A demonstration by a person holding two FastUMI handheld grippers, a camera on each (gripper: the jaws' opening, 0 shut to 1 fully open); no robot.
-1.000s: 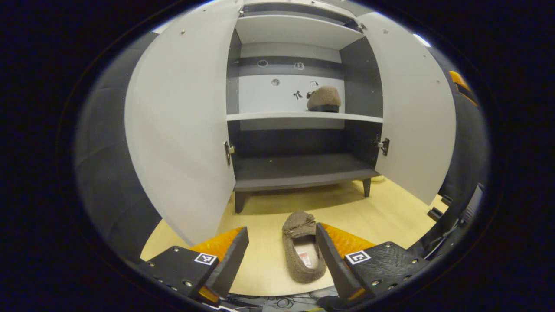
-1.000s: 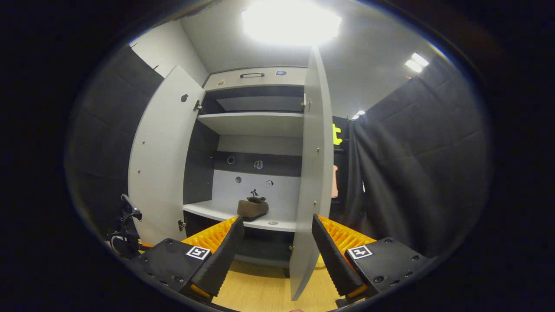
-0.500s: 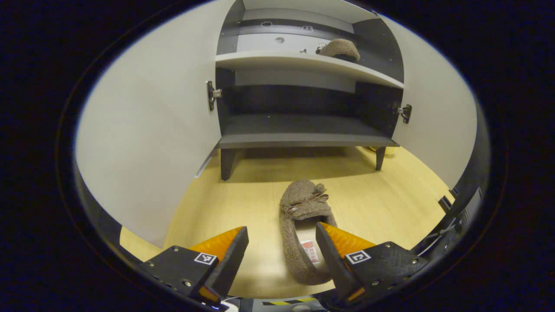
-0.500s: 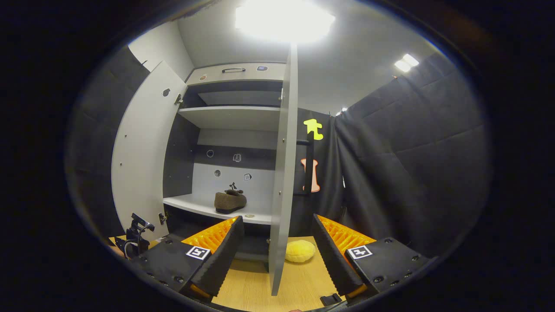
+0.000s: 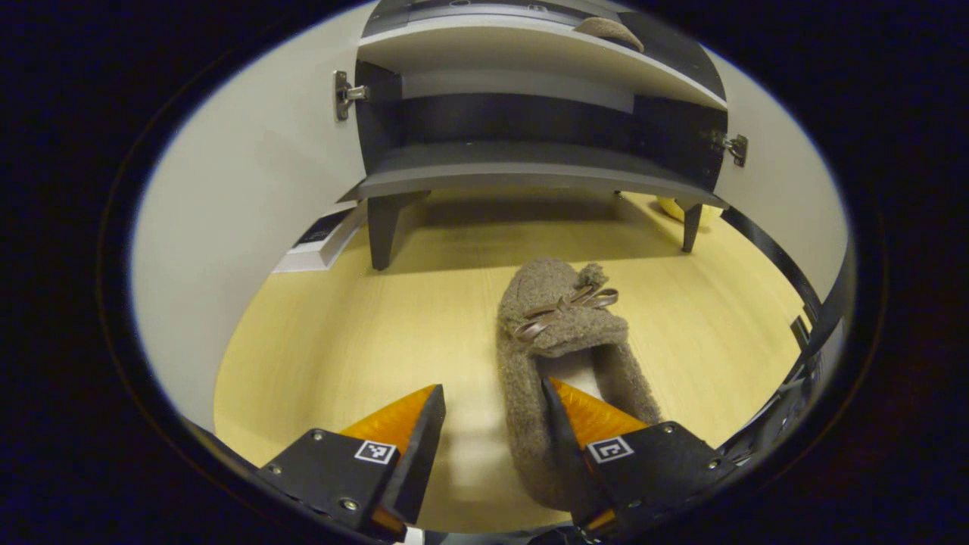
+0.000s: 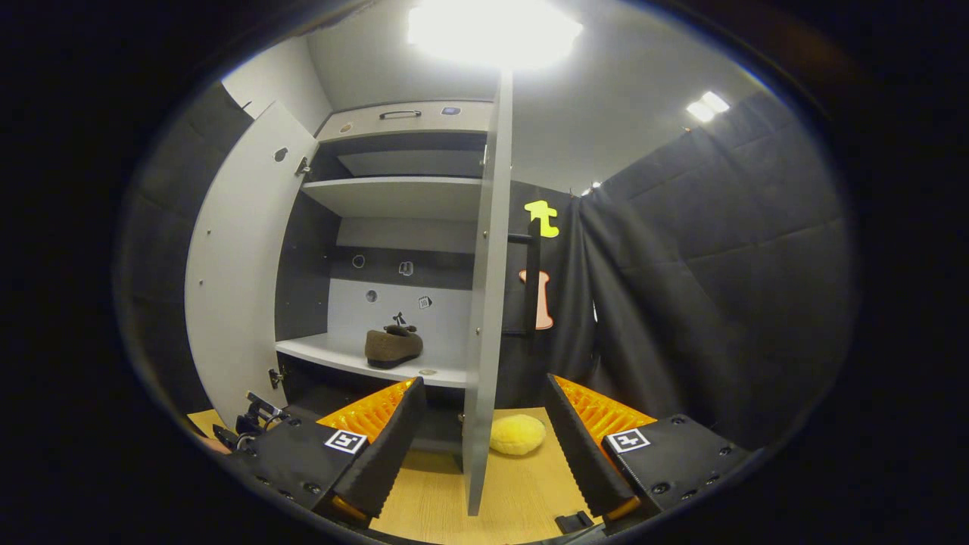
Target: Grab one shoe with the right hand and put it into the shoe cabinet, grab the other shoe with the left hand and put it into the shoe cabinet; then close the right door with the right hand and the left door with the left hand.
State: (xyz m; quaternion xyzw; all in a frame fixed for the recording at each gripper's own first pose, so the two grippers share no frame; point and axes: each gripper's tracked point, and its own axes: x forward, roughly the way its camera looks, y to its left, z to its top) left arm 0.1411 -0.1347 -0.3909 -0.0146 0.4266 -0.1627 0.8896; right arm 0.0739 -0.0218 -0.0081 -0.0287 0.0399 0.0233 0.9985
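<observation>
Shoe cabinet (image 5: 530, 163), both doors wide open. L gripper (image 5: 492, 409) low over wood floor (image 5: 341, 341), jaws spread, nothing between them. Its one finger sits over the inner edge of the brown fuzzy slipper (image 5: 564, 333), other finger out over bare floor beside it; can't tell if the finger touches the slipper. Slipper lies on floor in front of cabinet, toe w/ bow toward cabinet, heel toward gripper, opening up. L door (image 5: 250, 212) fills the left side of left gripper view; hinge visible at its top edge. Cabinet stands on short dark legs, bottom shelf dark, lighter shelf above.

R gripper (image 6: 481, 412) held higher, jaws apart, empty, pointing at the edge of the R door (image 6: 484, 303), which stands edge-on between the fingers farther off. Second slipper (image 6: 392, 347) on the light middle shelf (image 6: 333, 356), toward its right part, upright on its sole. Yellow round soft thing (image 6: 517, 434) on floor just beside R door's lower end. Ceiling lamp (image 6: 492, 30) glaring overhead.
</observation>
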